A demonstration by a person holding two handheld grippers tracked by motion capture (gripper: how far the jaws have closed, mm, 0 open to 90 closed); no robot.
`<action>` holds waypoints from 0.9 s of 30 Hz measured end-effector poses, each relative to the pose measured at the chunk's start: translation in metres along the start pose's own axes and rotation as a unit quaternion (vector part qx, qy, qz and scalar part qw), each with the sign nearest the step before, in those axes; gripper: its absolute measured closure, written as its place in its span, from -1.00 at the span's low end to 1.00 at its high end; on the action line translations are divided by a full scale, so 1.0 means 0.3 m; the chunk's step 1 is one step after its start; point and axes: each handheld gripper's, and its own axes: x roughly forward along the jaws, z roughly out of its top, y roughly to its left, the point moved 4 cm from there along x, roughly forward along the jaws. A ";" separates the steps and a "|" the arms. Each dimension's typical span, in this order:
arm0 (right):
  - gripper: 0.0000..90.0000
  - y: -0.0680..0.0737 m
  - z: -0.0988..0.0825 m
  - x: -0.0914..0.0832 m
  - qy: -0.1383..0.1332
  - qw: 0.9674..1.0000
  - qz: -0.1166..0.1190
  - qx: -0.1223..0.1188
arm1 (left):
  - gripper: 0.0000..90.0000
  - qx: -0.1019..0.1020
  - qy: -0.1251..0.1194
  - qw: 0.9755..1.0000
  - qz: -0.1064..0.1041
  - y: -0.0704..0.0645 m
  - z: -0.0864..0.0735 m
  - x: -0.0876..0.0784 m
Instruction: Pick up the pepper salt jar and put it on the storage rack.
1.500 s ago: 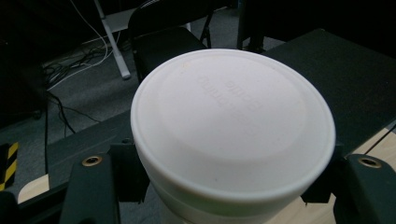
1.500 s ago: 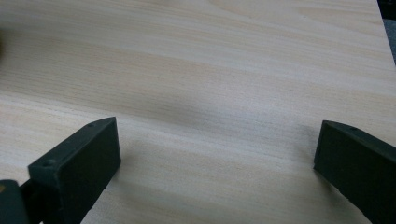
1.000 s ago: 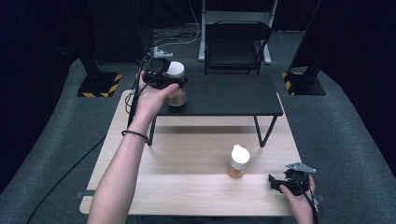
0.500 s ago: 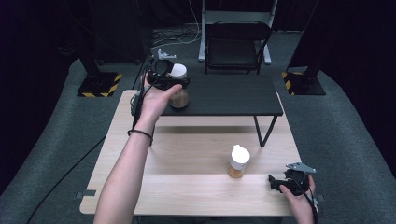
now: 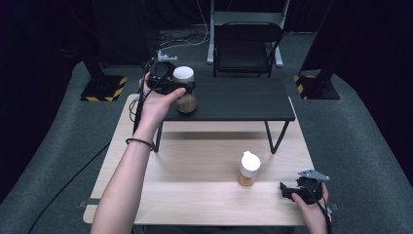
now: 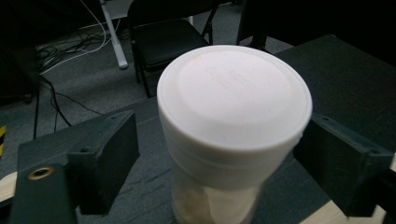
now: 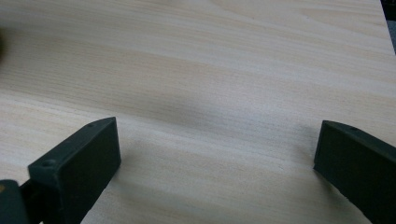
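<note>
A clear jar (image 5: 185, 101) with a white lid (image 6: 233, 95) and tan contents stands on the left part of a black raised shelf (image 5: 234, 100). My left gripper (image 5: 188, 87) reaches around it just under the lid. Its jaws have just been opening. In the left gripper view (image 6: 222, 156) the jar sits between them, with a gap at the left pad (image 6: 105, 161), so the gripper is open. A second white-capped jar (image 5: 249, 169) stands on the wooden table (image 5: 195, 165). My right gripper (image 5: 287, 191) rests open near the front right corner, with bare wood between its pads (image 7: 217, 163).
The black shelf stands on thin legs across the far half of the wooden table. A black chair (image 5: 246, 48) and cables lie on the floor behind it. Dark stands with yellow-striped bases flank the table.
The left hand and its jar have shifted slightly on the black shelf. The right gripper and the second jar have stayed where they were.
</note>
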 end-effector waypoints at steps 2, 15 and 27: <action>-1.00 0.000 0.000 0.000 0.000 1.000 0.000 0.000 | -0.78 -0.002 -0.005 1.000 0.000 0.000 -0.011 -0.020; -1.00 0.000 0.000 0.000 0.000 1.000 0.000 0.000 | -0.83 0.011 -0.016 1.000 0.002 0.021 -0.142 -0.120; -1.00 0.000 0.000 0.000 0.000 1.000 0.000 0.000 | -0.85 0.016 -0.032 0.999 0.007 0.023 -0.289 -0.194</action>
